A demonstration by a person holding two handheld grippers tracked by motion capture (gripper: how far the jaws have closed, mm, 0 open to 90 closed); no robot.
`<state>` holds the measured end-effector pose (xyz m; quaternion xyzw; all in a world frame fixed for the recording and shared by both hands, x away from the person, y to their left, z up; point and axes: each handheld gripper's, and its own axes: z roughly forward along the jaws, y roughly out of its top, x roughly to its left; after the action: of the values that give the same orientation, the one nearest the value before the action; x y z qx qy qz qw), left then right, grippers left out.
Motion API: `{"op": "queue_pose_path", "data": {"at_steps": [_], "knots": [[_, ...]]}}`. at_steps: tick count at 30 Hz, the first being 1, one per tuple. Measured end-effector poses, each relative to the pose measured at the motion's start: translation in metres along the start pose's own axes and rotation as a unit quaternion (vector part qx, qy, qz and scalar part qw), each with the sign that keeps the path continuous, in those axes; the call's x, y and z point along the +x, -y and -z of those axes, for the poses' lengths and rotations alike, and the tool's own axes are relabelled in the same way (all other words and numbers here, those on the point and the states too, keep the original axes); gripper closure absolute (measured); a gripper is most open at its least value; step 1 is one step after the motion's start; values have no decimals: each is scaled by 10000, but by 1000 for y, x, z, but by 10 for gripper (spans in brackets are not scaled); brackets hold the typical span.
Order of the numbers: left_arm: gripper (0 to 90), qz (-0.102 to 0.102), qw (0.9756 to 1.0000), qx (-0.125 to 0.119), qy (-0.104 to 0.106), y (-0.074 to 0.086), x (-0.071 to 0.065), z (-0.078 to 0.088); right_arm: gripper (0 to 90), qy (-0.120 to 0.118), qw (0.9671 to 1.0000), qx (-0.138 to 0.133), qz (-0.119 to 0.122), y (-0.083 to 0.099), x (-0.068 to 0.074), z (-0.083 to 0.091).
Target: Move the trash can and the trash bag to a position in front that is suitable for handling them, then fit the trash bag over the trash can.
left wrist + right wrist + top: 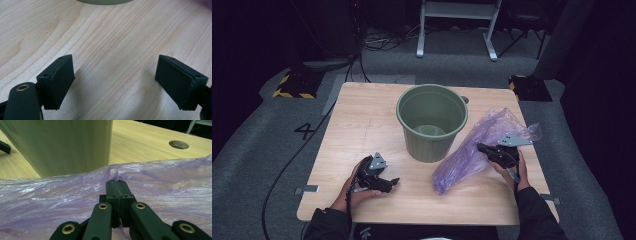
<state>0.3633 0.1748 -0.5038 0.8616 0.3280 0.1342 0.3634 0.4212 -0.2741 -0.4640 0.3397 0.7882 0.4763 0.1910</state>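
Note:
A green plastic bucket (pixel 432 122) stands upright and empty in the middle of the wooden table (pixel 357 125). To its right lies a crumpled, see-through purple plastic bag (pixel 472 150), stretching from the front centre toward the back right. My right gripper (pixel 480 147) is shut on a pinch of that bag (pixel 75 192), its jaws pressed together with the film bunched between the tips (pixel 116 182), close beside the bucket wall (pixel 62 145). My left gripper (pixel 394 181) rests low over bare wood at the front left, jaws wide apart with nothing between them (pixel 115 82).
A round hole (pixel 178 144) is cut in the tabletop behind the bag. Beyond the table are grey floor, cables, yellow-and-black striped feet (pixel 292 87) and a white frame (pixel 457 25). The bucket's base (pixel 102 2) lies just ahead of the left gripper.

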Motion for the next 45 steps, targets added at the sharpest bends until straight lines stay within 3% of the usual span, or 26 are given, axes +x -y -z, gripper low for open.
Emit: {"op": "queue_pose_path", "data": {"at_steps": [30, 40, 45], "knots": [[152, -2, 10000, 4, -6, 0, 0, 0, 900, 9, 9996, -267, 100, -13, 1, 8], [151, -14, 10000, 14, 0, -1, 0, 0, 900, -97, 9992, -373, 63, -17, 0, 9], [150, -11, 10000, 15, -3, -1, 0, 0, 900, -149, 9989, -411, 168, -23, 3, 10]]}}
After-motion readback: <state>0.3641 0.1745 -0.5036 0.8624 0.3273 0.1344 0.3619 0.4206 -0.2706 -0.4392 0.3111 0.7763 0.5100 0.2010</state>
